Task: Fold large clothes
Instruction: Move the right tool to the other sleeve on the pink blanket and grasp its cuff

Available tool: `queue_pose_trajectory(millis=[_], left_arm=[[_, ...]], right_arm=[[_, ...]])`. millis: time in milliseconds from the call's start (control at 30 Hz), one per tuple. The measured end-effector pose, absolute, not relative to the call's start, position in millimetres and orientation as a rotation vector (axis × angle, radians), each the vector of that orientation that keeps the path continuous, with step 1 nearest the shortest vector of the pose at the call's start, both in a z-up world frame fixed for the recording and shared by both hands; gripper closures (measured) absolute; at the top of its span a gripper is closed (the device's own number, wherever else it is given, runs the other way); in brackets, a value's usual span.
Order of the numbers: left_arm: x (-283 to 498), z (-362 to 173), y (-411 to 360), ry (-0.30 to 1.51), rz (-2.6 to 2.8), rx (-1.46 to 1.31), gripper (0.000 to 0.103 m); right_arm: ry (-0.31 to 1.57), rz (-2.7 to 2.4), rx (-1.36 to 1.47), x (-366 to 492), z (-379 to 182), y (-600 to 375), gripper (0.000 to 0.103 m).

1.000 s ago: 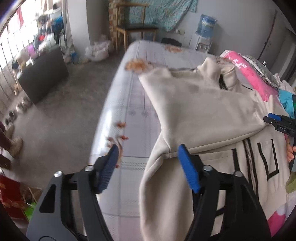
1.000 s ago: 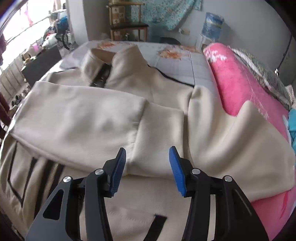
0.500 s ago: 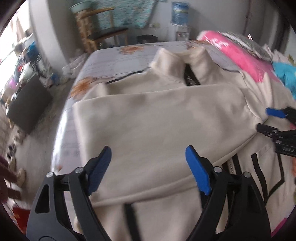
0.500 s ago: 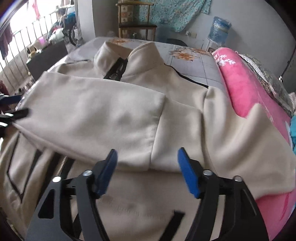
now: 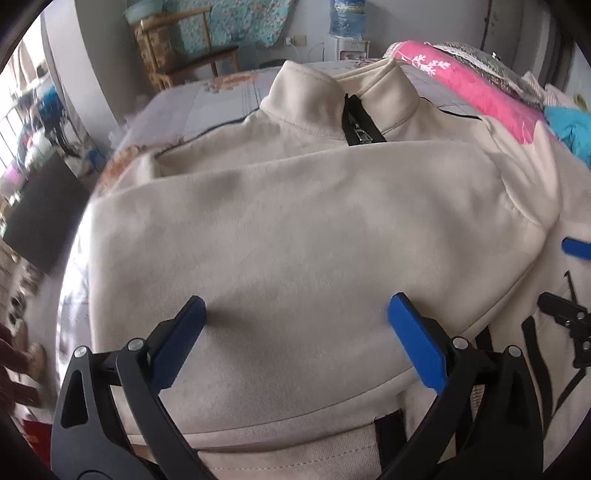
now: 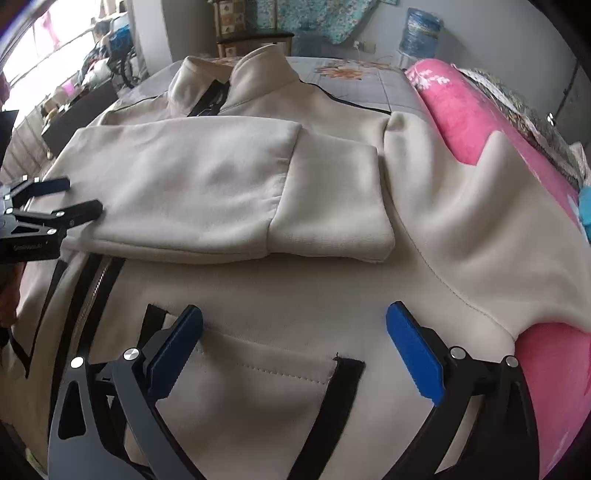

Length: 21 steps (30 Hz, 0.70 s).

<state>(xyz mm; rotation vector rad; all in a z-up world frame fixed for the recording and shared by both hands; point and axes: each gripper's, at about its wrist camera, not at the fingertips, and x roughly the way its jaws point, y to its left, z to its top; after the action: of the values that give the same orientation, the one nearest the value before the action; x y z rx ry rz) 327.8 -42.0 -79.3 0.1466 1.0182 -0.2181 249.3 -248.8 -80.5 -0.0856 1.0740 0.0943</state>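
A beige zip jacket (image 5: 295, 229) with black trim lies front up on the bed. One sleeve is folded across the chest, and its cuff (image 6: 332, 206) rests near the middle. The other sleeve (image 6: 498, 229) drapes onto the pink blanket. My left gripper (image 5: 295, 310) hovers over the folded sleeve, its jaws opening, the pads clear of the cloth. It also shows at the left edge of the right wrist view (image 6: 79, 195). My right gripper (image 6: 295, 314) hangs over the lower front by the black-edged pocket (image 6: 258, 369), its jaws opening with nothing gripped.
A rolled pink blanket (image 6: 480, 122) lines the bed's right side, with teal cloth (image 5: 569, 133) beyond. The grey floral sheet (image 6: 369, 85) shows past the collar. A wooden chair (image 5: 184, 55) and a water dispenser (image 6: 421, 29) stand at the far wall. A dark cabinet (image 5: 40, 214) sits on the floor at left.
Both pairs of jaws have spread wider. My left gripper swung from the bed's edge to over the folded sleeve. My right gripper drew back from the cuff toward the pocket.
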Motion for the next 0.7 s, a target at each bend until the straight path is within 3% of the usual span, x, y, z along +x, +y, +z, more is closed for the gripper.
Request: queue_pose_trajectory(millis=[300,567,700], left_arm=[[327.6,-80.7,-41.7,1.007,-0.209,0.142,0.006],[329.3,-80.6,-42.0,1.004,-0.235,0.155,0.006],[329.4,-80.1,-41.7,1.004,-0.233,0.153,0.006]], right_arm=[[1.019,0.066,-0.001,237.9,-35.7,-302.2,0.006],[0.898,-0.273,0.399,207.8,7.4,-514.1,0.006],[0.861,-0.474,0.682,180.7,-8.5,-617.1,0.018]])
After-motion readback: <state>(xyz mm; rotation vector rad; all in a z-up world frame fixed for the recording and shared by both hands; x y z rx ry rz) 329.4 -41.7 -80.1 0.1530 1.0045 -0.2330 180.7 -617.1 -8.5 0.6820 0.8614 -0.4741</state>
